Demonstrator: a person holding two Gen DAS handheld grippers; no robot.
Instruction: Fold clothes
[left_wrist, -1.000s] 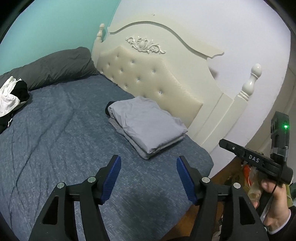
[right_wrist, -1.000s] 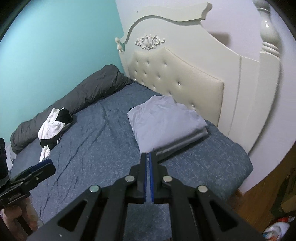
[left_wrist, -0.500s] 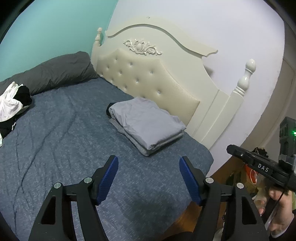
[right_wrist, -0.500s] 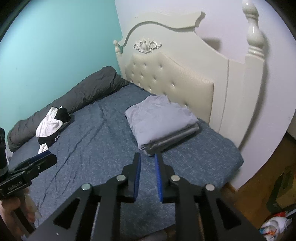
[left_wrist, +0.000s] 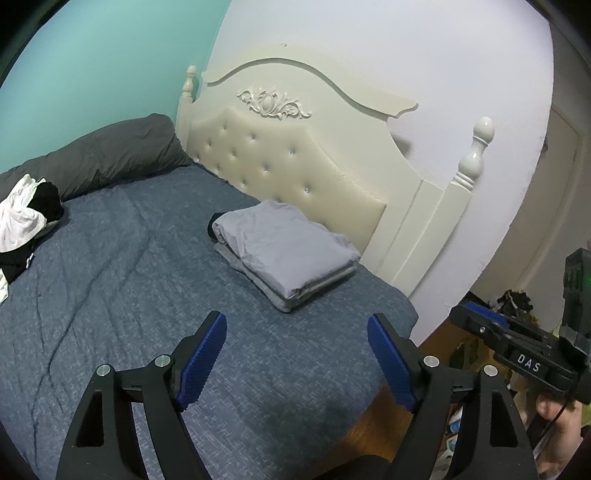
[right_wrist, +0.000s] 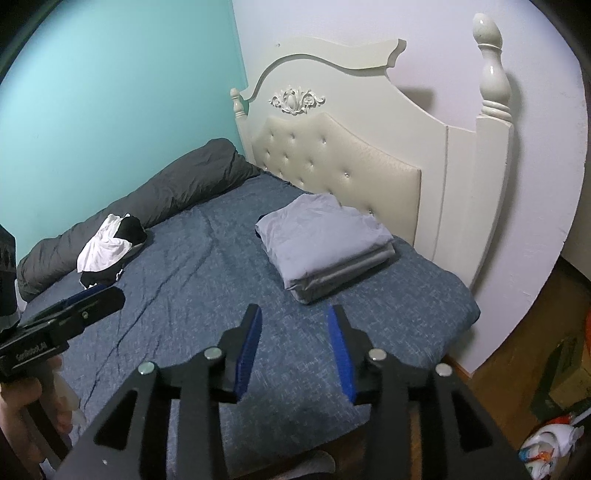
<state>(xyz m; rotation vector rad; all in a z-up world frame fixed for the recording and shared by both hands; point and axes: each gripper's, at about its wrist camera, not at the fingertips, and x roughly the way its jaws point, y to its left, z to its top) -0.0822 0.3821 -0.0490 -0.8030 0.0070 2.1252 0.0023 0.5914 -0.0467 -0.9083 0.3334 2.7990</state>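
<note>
A stack of folded grey clothes (left_wrist: 286, 253) (right_wrist: 325, 242) lies on the blue bed (left_wrist: 110, 295) (right_wrist: 207, 273) next to the headboard. A loose heap of white and black clothes (left_wrist: 22, 221) (right_wrist: 109, 247) sits at the far left by the dark grey rolled duvet (left_wrist: 96, 158) (right_wrist: 147, 195). My left gripper (left_wrist: 297, 325) hovers over the bed's near corner, well short of the stack; its jaws are opening and nothing is between them. My right gripper (right_wrist: 293, 319) hangs in front of the stack, its jaws also opening on nothing.
A cream tufted headboard (left_wrist: 295, 158) (right_wrist: 354, 162) with posts stands behind the stack. The other gripper and a hand show at each view's edge (left_wrist: 524, 354) (right_wrist: 55, 325). Wooden floor with clutter (right_wrist: 554, 443) lies right of the bed.
Both grippers have drawn back from the folded stack, which now looks smaller. The right gripper's jaws went from shut to apart; the left jaws spread a little wider.
</note>
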